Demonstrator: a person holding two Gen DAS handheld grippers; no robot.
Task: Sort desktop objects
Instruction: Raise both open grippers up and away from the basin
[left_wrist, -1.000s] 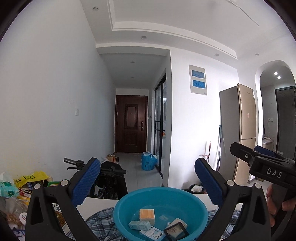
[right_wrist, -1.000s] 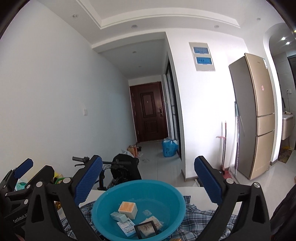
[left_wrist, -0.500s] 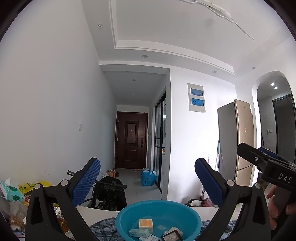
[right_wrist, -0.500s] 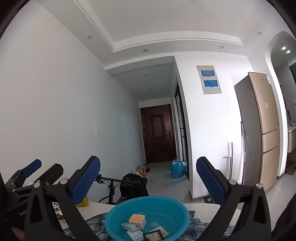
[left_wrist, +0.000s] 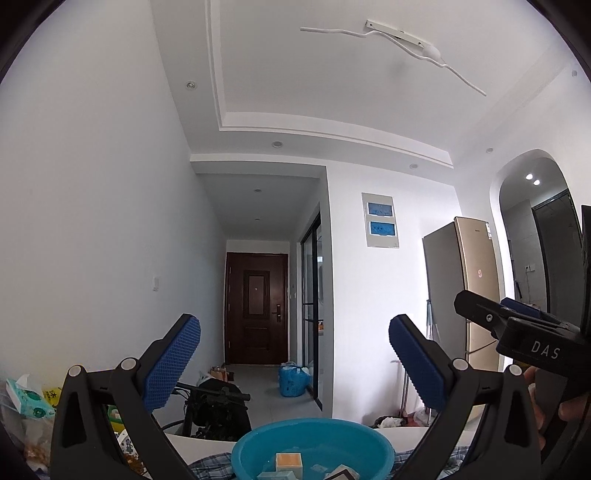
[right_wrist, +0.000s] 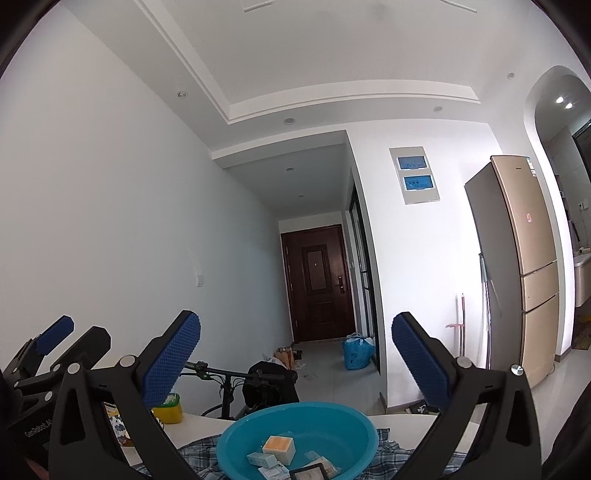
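Blue plastic, the basin (right_wrist: 297, 439) sits on a checked cloth (right_wrist: 391, 448) over the white table (right_wrist: 402, 421), low between both grippers. Inside lie an orange-topped box (right_wrist: 279, 447), a pale blue box (right_wrist: 263, 460) and a few other small packets. The right gripper (right_wrist: 295, 354) has just been opening; its fingers (right_wrist: 171, 360) stand wide apart, nothing between them. The left gripper (left_wrist: 293, 360) is likewise spread and empty.
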